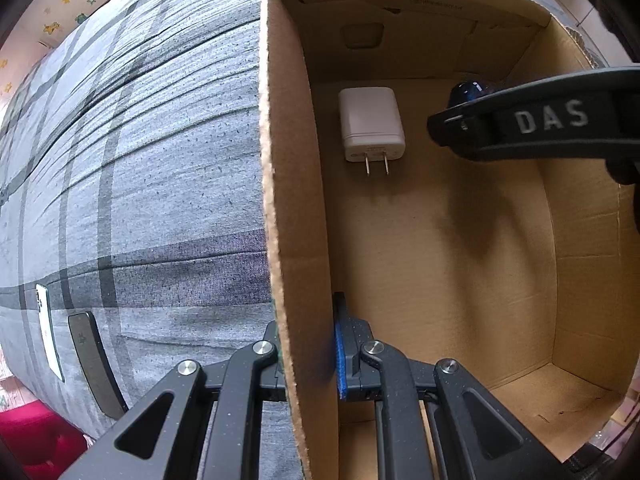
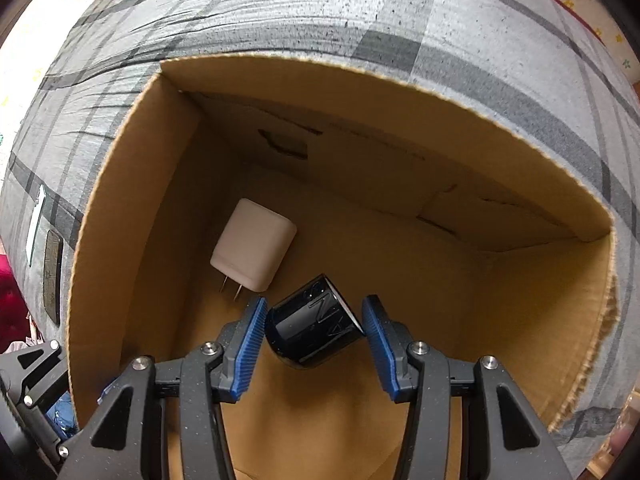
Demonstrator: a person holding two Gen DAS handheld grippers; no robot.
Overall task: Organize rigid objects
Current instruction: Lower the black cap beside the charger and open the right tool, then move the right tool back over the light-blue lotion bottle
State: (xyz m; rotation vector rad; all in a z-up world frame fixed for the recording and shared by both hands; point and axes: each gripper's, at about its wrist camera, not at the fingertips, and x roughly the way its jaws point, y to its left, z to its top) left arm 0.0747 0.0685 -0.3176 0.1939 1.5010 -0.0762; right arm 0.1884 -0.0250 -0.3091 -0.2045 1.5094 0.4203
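An open cardboard box point(image 1: 288, 168) stands on a grey plaid sheet. My left gripper point(image 1: 308, 354) is shut on the box's left wall, one finger outside and the blue pad inside. On the box floor near the far left corner lies a white plug charger point(image 1: 371, 124), prongs toward me. My right gripper point(image 2: 316, 340) hangs inside the box point(image 2: 120, 208), shut on a dark glossy cylinder point(image 2: 308, 328) that sits tilted between its blue pads. The charger point(image 2: 254, 246) lies just beyond and left of the cylinder. In the left wrist view the right gripper point(image 1: 452, 118) enters from the right, the cylinder point(image 1: 472, 88) peeking behind it.
The plaid sheet point(image 1: 140, 160) spreads left of and behind the box. On the sheet to the left lie a white flat device point(image 1: 50, 332) and a dark flat one point(image 1: 94, 364). Something red point(image 1: 36, 436) shows beyond the sheet's near left edge. Bare cardboard floor fills the box's middle and right.
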